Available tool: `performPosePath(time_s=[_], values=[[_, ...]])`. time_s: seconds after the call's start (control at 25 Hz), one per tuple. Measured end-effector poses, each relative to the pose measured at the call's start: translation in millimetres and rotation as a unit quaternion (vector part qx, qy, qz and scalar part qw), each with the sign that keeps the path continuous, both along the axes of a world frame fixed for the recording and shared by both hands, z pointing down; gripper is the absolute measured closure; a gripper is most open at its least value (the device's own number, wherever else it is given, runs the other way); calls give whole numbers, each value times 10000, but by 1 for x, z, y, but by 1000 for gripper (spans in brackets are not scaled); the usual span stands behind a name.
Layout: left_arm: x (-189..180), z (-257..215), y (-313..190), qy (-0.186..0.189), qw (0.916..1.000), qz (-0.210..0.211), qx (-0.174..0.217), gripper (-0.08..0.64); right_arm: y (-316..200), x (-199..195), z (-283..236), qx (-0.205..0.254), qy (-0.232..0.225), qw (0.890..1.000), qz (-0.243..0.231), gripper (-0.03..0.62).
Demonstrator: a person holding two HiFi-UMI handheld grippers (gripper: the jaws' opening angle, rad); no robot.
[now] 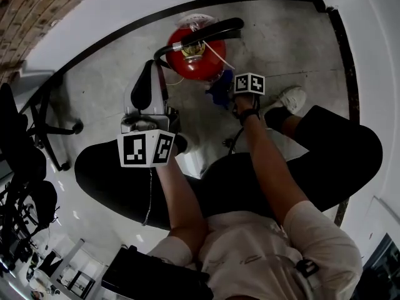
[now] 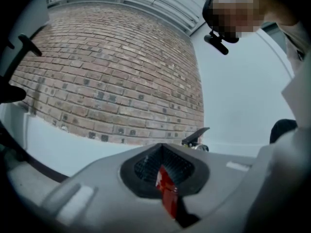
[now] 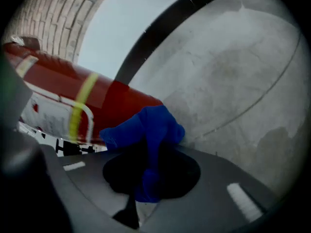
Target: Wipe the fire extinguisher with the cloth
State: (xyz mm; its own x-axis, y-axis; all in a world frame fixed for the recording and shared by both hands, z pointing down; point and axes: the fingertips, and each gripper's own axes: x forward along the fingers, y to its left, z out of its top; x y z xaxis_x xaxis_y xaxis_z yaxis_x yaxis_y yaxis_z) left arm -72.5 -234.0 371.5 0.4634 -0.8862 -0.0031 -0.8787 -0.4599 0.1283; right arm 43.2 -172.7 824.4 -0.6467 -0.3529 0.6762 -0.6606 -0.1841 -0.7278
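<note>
Blue cloth clamped in right hand-held gripper, just beside red fire extinguisher.

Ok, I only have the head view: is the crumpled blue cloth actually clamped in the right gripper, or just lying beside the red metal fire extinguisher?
Observer: Clamped. The right gripper has its fingers shut on the crumpled blue cloth, whose bunched end sticks out ahead.
Operator: What faces it?
Observer: The side of the red metal fire extinguisher, with a yellow band and a white label.
Operator: And the left gripper?
Observer: Its fingers are together but for a slit showing red; beyond them rise the black lever and a brick wall.
</note>
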Motion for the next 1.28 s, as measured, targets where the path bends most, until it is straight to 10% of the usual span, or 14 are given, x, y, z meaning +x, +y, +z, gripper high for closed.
performPosePath(time_s=[0.24,0.4,0.52,0.6,0.72,0.84,0.92,1.08,1.28], values=[[-9,-26,-13,-29,9994,7,330,560,9,-5,18,-523,185,9981,267,535],[-16,-55,-25,40,9981,-88,608,560,-30,42,-89,316,-695,9904,1152,534],[-10,-74,-33,30,9974,-21,713,560,-82,68,-227,1325,-2459,9458,1655,534],[-4,-81,-38,68,9972,28,751,560,-100,67,-302,1769,-3490,9126,1184,534],[3,-91,-41,314,9965,-26,771,560,-99,46,-352,1977,-3983,8957,-77,534],[19,-97,-34,467,9959,-23,769,560,-96,32,-362,1808,-4265,8862,-108,534],[32,-98,-30,317,9965,121,760,560,-93,32,-350,1727,-4196,8911,-47,534],[35,-107,-30,179,9967,99,781,560,-88,32,-248,1155,-2934,9489,-131,535],[25,-106,-39,72,9970,-21,773,560,-73,36,-111,203,-1522,9881,-39,535]])
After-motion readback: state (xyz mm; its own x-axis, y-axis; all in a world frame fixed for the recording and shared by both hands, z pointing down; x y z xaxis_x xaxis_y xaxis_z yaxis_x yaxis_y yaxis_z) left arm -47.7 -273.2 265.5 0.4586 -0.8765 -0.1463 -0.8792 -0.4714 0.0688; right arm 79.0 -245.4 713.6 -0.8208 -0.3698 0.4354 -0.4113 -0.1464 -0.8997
